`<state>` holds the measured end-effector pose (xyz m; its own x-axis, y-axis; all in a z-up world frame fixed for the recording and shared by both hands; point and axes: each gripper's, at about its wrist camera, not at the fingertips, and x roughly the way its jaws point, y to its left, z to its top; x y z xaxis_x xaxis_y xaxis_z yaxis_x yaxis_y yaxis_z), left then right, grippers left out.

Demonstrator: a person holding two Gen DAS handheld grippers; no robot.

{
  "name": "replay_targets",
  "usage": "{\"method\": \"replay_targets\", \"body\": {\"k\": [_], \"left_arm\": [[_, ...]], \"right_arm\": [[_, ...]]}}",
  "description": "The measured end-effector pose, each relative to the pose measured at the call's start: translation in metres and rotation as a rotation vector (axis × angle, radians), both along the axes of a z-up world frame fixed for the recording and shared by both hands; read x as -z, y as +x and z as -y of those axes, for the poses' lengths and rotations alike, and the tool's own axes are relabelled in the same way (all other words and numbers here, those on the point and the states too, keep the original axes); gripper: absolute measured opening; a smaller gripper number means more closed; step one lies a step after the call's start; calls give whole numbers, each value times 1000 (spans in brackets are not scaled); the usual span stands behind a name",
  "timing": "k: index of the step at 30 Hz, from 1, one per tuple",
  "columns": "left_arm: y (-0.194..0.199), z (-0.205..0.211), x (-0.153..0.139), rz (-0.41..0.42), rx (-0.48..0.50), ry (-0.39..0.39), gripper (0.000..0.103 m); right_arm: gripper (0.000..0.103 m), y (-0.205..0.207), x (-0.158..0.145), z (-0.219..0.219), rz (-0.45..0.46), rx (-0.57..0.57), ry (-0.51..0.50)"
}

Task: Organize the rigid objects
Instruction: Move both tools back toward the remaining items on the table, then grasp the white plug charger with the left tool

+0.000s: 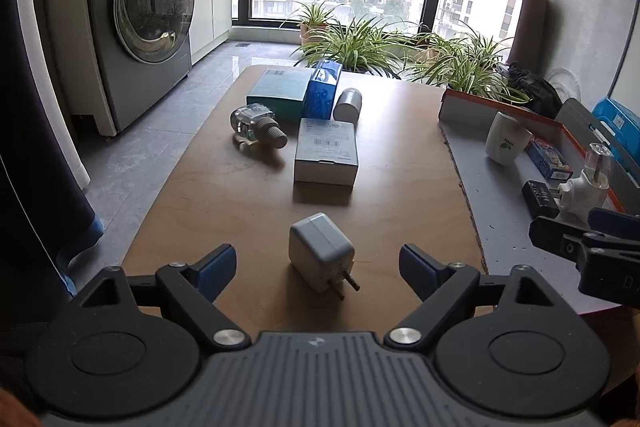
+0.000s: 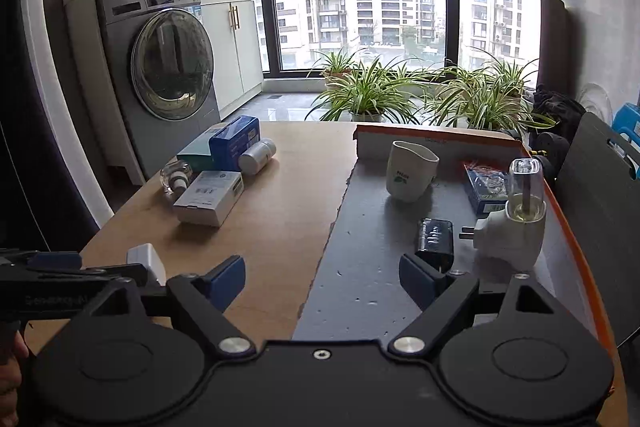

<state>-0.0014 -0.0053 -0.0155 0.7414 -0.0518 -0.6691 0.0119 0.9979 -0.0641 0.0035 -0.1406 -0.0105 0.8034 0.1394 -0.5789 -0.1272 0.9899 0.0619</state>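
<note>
Nearby — boxy white plastic charger [image 1: 321,251]

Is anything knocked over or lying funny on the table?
Yes. The clear bottle lies on its side on the wooden table, beside the teal box. The small grey canister is tipped over too. The white plug adapter rests askew, prongs pointing sideways. Nothing looks spilled or broken.

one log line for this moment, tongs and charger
left tongs: open, astride white charger, no contact | right tongs: open, empty, over grey tray
</note>
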Motion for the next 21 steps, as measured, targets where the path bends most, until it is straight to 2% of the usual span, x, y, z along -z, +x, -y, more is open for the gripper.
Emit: {"method": "replay_targets", "body": {"k": [7,11,14,17,21], "left_arm": [[8,-6,12,-4,19,-5,91],[14,-3,22,3,54,40,91],[20,-5,29,-3,47,30,88],[24,-4,35,-21,56,12,76],[22,-5,39,-14,64,12,44]], "right_arm": [[99,0,-3,-7,-3,-9,-12],[99,0,-1,-7,-8,-5,-24],[99,2,0,-8,-17,-2,-20],[99,4,0,-10,-19,-8,-29],[99,6,0,-11,-24,-11,-32]]}}
